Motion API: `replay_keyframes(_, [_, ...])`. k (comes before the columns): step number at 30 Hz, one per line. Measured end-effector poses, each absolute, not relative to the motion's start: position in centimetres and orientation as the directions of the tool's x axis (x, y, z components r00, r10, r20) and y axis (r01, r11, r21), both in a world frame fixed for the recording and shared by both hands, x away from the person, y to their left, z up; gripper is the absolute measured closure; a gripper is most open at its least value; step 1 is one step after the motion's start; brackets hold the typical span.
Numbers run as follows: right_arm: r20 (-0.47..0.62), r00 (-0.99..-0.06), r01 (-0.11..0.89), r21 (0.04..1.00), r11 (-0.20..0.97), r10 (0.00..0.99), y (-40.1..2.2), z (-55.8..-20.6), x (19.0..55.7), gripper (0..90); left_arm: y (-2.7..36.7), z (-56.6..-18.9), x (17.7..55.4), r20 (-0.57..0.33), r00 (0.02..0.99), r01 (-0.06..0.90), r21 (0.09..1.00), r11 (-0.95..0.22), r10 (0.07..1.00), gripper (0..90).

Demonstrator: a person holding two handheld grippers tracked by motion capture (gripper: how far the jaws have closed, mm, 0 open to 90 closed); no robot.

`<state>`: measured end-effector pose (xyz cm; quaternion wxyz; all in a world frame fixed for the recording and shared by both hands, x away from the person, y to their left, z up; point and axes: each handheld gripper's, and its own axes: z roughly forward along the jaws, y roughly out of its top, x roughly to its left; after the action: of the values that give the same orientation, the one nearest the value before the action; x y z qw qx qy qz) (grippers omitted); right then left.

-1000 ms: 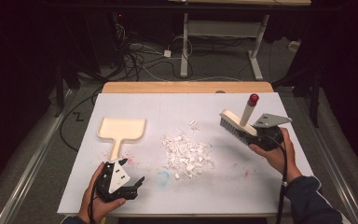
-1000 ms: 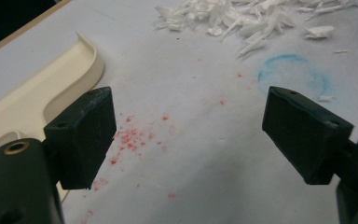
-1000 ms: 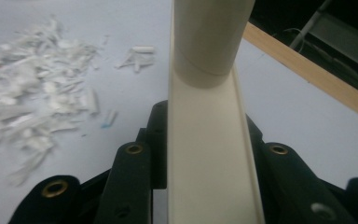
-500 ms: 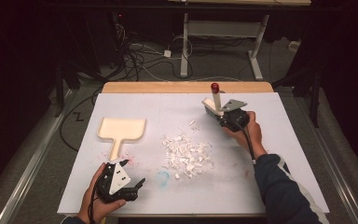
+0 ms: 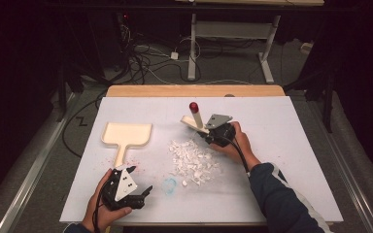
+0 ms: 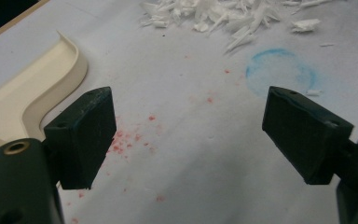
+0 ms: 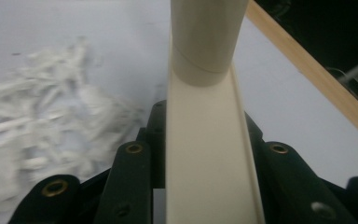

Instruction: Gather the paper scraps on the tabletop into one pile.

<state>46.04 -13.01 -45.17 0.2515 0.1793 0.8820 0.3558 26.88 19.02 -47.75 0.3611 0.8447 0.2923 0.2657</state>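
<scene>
The white table point(image 5: 291, 145) fills the middle and lower part of the high view, with a strip of bare wood along its far edge near the top; the person's right forearm, in a dark sleeve point(image 5: 281, 199), enters from the lower right corner and runs up toward the centre; a cream dustpan point(image 5: 126, 134) lies flat at centre left of that view, pan toward the top and handle pointing down, and its curved rim also shows at the left edge of the left gripper view; a heap of white scraps point(image 5: 194, 162) is spread just below the centre of the high view, between the dustpan and the right hand; the right gripper point(image 5: 208, 133) sits just above and right of the heap, its jaws closed on the cream back of a brush point(image 5: 194, 120), whose handle with a red tip slants up toward the top of the frame; in the right gripper view the brush back runs up the middle of the frame between the two jaws, the scraps blurred at left; the left gripper point(image 5: 143, 194) lies low at the lower left of the high view, in the person's left hand, jaws wide apart with nothing between them; a faint blue ring point(image 5: 169, 185) marks the table just right of it; small red specks point(image 6: 126, 140) dot the surface between the jaws in the left gripper view.
</scene>
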Motion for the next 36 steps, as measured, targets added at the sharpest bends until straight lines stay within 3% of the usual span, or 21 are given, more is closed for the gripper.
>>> replay_keyframes(7, [-0.294, -0.897, 0.022, 0.715, 0.699, 0.33, -13.8, -45.0, 42.9, 68.3, 19.1, -47.7, 26.8, 0.238, 0.686, 0.304, 0.765, -0.568, 0.688, 16.4])
replay_keyframes(14, [-0.262, -0.917, 0.002, 0.753, 0.658, 0.303, -16.5, -44.0, 40.3, 68.4, 18.9, -47.7, 26.7, 0.242, 0.692, 0.305, 0.756, -0.579, 0.68, 16.4])
replay_keyframes(21, [-0.255, -0.872, 0.059, 0.792, 0.607, 0.418, -18.8, -41.9, 39.5, 68.4, 18.6, -47.6, 26.7, 0.25, 0.691, 0.302, 0.752, -0.585, 0.678, 16.4])
replay_keyframes(28, [-0.198, -0.797, 0.19, 0.814, 0.548, 0.571, -21.7, -40.9, 39.4, 68.4, 18.6, -47.6, 26.7, 0.254, 0.692, 0.298, 0.752, -0.588, 0.675, 16.4])
replay_keyframes(36, [-0.251, -0.662, 0.346, 0.734, 0.585, 0.706, -23.6, -43.1, 39.1, 68.4, 18.2, -47.7, 26.6, 0.278, 0.705, 0.29, 0.727, -0.622, 0.653, 16.4])
